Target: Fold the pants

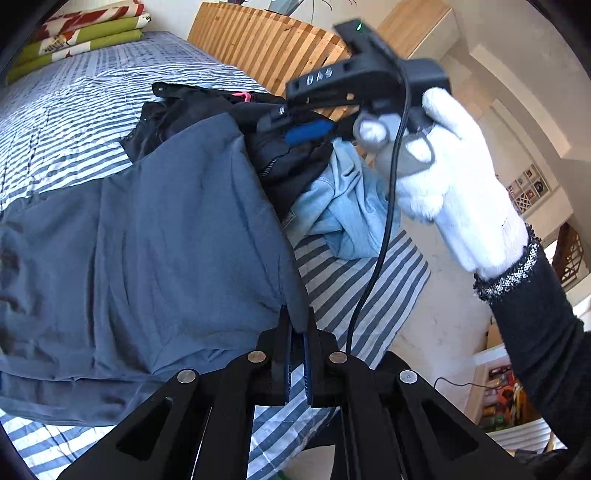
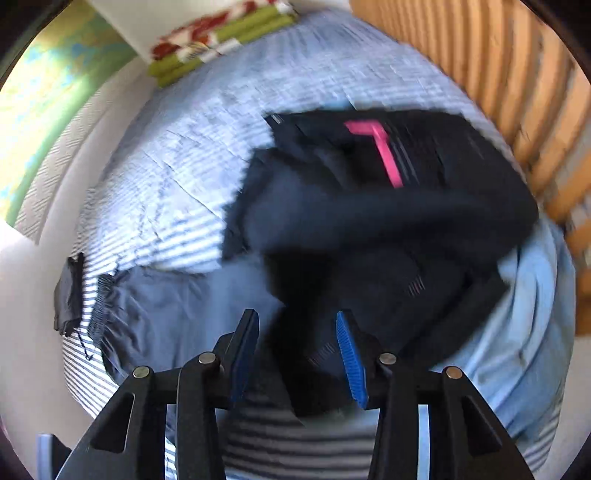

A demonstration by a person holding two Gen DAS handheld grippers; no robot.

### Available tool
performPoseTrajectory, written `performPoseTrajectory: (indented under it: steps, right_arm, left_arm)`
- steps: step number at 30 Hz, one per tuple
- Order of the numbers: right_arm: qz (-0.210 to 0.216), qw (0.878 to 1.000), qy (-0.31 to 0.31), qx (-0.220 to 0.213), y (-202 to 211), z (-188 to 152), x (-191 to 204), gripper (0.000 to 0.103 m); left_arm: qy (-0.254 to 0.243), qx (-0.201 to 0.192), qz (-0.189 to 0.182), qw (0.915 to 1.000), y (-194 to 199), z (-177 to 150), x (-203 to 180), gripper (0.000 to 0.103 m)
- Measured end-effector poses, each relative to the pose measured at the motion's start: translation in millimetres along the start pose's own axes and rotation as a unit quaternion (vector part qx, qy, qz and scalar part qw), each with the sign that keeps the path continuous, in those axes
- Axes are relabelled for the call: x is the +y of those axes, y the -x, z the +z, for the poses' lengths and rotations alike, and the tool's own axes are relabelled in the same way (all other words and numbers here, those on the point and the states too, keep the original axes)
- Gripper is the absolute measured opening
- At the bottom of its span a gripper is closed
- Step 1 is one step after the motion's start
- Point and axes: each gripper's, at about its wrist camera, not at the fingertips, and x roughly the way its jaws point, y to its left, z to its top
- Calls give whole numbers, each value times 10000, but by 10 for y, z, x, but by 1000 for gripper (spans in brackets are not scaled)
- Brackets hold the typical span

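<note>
Slate-blue pants point(image 1: 140, 258) lie spread over the striped bed and reach to the left. My left gripper point(image 1: 296, 314) is shut on their near right edge, with cloth pinched between the blue pads. A white-gloved hand point(image 1: 450, 177) holds my right gripper point(image 1: 291, 123) above a heap of black clothes point(image 1: 288, 162). In the right wrist view my right gripper point(image 2: 299, 332) stands open just over that black garment point(image 2: 369, 229), which has a pink stripe point(image 2: 384, 151). The slate-blue pants point(image 2: 166, 306) lie to its left. This view is blurred by motion.
Light-blue jeans point(image 1: 343, 206) lie crumpled beside the black heap, by the bed's edge. A wooden slatted bedstead point(image 1: 266, 40) stands behind the heap. Folded green and red bedding point(image 1: 85, 33) sits at the far end. A small dark item point(image 2: 68, 295) lies at the bed's left edge.
</note>
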Motion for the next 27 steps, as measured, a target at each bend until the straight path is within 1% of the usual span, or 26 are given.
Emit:
performPoseTrajectory:
  steps: [2,3,5,7,8,9,10,11,12,16,20,24,27]
  right_arm:
    - [398,9989,-136,208,-75,37,-34,40]
    - [469,9985,-132,260,-119,53,-2,41]
    - [271,9991,-61,313,-221,93,85,44]
    - [-6,9993,-75,366,-334,142,171,44]
    - [-120,9992,-120,358,-360,164,192,39]
    - [-187,9991,-168,328,-365,173,205,22]
    - [-154,9991,-218,330,-358,178,240,14]
    - [-135,9992,-238,282,-351,160,300,7]
    - [-181,9994,-220,201,-326,155,375,5]
    - [-300,9994,-146,13,-204,154,692,3]
    - [-353,9993,-38,-98,-189,200,1130,2]
    - [-369,9989,264,-143,-355,268,1780,2]
    - [-394,9978,518,-93,-581,300,2310,2]
  left_arm:
    - [-35,1,27,10000,56,-72,-43,4]
    - [-32,5,37,10000,63,-68,-47,4]
    - [-11,-7,43,10000,73,-51,-41,4]
    - [-4,-30,35,10000,113,-58,-45,4]
    - [-2,-46,25,10000,142,-63,-39,4]
    - [4,-70,21,10000,171,-70,-24,4]
    - [21,-107,17,9999,223,-85,-5,4]
    - [54,-141,-8,9999,279,-100,23,4]
    - [117,-186,-45,9997,344,-114,74,4]
    - [369,-381,-116,9985,612,-166,300,4]
    - [573,-647,-22,9963,945,-249,616,4]
    - [875,-910,120,9919,1290,-396,1031,4]
    - [1194,-1105,225,9864,1575,-568,1424,4]
